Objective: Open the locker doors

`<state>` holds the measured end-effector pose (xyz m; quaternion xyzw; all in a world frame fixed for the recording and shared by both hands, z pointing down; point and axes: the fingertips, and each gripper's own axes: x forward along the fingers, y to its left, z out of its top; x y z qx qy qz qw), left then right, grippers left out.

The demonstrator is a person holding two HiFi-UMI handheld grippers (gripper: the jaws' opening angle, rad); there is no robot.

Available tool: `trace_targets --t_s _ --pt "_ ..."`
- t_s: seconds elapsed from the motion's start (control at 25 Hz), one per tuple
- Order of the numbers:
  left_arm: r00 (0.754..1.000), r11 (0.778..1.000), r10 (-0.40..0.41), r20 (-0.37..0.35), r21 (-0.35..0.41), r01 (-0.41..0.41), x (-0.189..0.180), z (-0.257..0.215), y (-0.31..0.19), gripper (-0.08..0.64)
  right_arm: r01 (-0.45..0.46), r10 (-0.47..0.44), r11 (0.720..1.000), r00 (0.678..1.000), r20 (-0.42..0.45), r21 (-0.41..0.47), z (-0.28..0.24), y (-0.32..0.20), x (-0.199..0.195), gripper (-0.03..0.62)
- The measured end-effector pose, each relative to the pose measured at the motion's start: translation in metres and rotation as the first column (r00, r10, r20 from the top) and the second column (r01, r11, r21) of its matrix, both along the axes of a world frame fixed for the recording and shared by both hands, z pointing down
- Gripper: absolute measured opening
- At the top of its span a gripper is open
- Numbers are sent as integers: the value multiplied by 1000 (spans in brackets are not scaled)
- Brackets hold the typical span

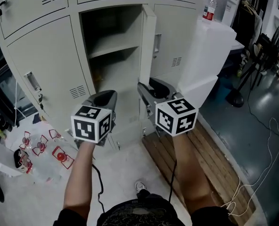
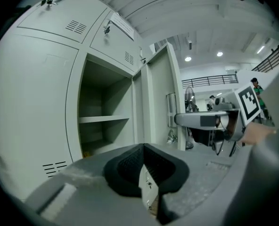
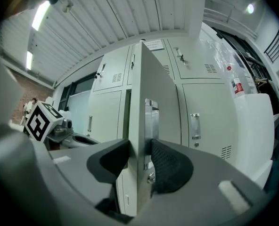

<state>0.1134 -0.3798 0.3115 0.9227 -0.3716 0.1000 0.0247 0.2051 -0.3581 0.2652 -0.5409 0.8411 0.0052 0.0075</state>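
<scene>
The grey middle locker [image 1: 112, 46] stands open, with a bare shelf inside [image 2: 103, 119]. Its door [image 1: 148, 41] is swung out edge-on toward me. My right gripper [image 1: 147, 91] is shut on that door's free edge [image 3: 151, 93], one black pad on each face beside the latch plate [image 3: 151, 121]. My left gripper [image 1: 105, 98] hovers to the left of the door in front of the open compartment. Its pads [image 2: 130, 166] meet with nothing between them, so it is shut. Each gripper view shows the other gripper's marker cube at its side.
Closed lockers surround the open one; the one at left has a handle [image 1: 32, 80]. A white cabinet [image 1: 210, 51] with a bottle [image 1: 209, 6] on top stands right of the door. A wooden pallet [image 1: 203, 147] lies below, a plastic bag [image 1: 45, 149] at left, cables [image 1: 266, 131] at right.
</scene>
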Motion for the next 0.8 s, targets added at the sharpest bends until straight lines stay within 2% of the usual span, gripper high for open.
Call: trace_targets --t_s 0.52,0.8 --pt "996 996 92 -11 13 -92 62 -3 -4 2 2 -2 1000 1000 -25 -4 0 11 44 147" --pt "990 990 142 -11 13 -142 89 0 -4 2 -66 66 998 998 9 10 -1 16 79 127"
